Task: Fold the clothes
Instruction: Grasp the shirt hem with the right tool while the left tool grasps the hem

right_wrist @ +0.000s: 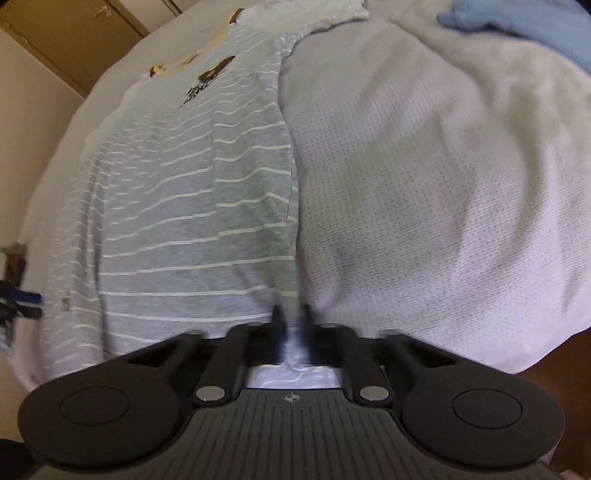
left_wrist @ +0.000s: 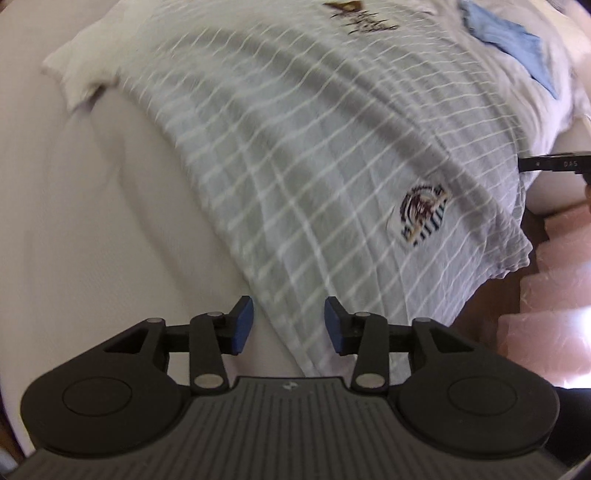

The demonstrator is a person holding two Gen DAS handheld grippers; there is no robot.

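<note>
Where the left wrist view begins, at nine o'clock, bare white bed surface [left_wrist: 74, 221] fills the frame. The left gripper [left_wrist: 289, 325] stands at six o'clock, its jaws spread wide and empty; its blue pads [left_wrist: 242, 325] flank the near edge of the striped shirt [left_wrist: 295, 177] without touching it. The shirt, grey with thin white stripes, lies flat and runs diagonally from eleven o'clock toward four o'clock. A white sleeve [left_wrist: 77, 74] extends at ten o'clock. A striped emblem [left_wrist: 423, 212] sits on the cloth at three o'clock, and a dark printed design [left_wrist: 360, 16] at twelve o'clock. A blue cloth [left_wrist: 517, 44] lies at one o'clock on pale bedding. The black tip of the other tool [left_wrist: 550, 162] enters at three o'clock beside the shirt's edge; pink steps [left_wrist: 554, 295] show at four o'clock.

In the right wrist view, a wooden cabinet [right_wrist: 74, 37] occupies eleven o'clock. The same shirt [right_wrist: 184, 221] covers nine to twelve o'clock, folded lengthwise so its edge runs down the centre. The right gripper [right_wrist: 291, 325], at six o'clock, has its jaws drawn nearly together on that edge of the shirt, though motion blur softens the fingertips. A white textured blanket [right_wrist: 424, 184] spreads from twelve to four o'clock, with the blue cloth [right_wrist: 517, 26] at one o'clock.
</note>
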